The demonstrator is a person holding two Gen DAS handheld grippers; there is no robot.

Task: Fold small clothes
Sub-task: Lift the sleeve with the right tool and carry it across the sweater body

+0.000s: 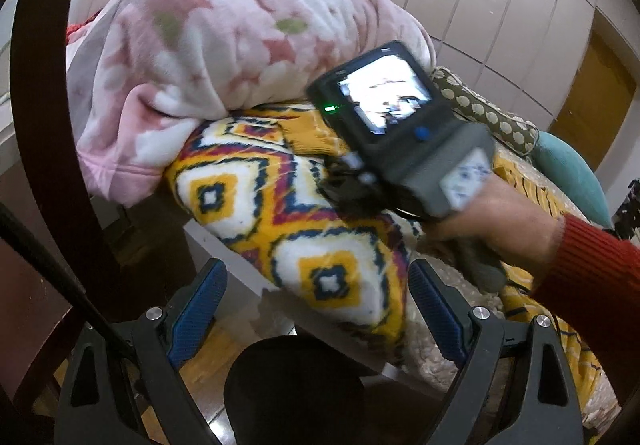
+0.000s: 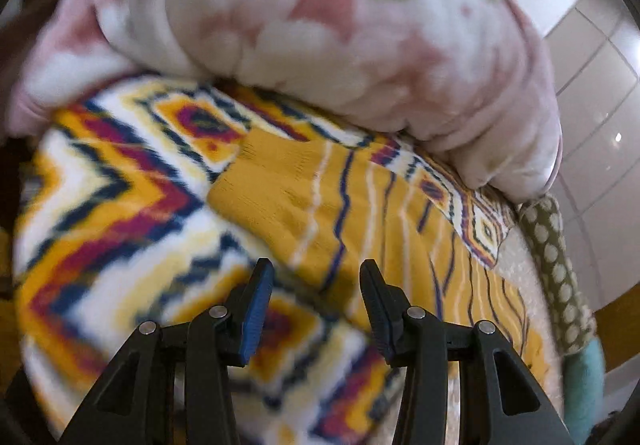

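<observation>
Pink floral blanket [image 2: 320, 25] is blurred, piled beyond my grippers. Patterned blanket [image 2: 112, 205] is partly under it. Yellow striped garment [image 2: 304, 205] lies flat just ahead of my right gripper [image 2: 316, 285], jaws apart, empty. Left gripper [image 1: 316, 301] gapes wide, holding nothing, garment well ahead.

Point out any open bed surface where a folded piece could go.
Free: the patterned blanket left of the yellow sweater, in front of the open right gripper. Crowded: the pink blanket heaped behind, the dotted cushion along the right edge.
</observation>
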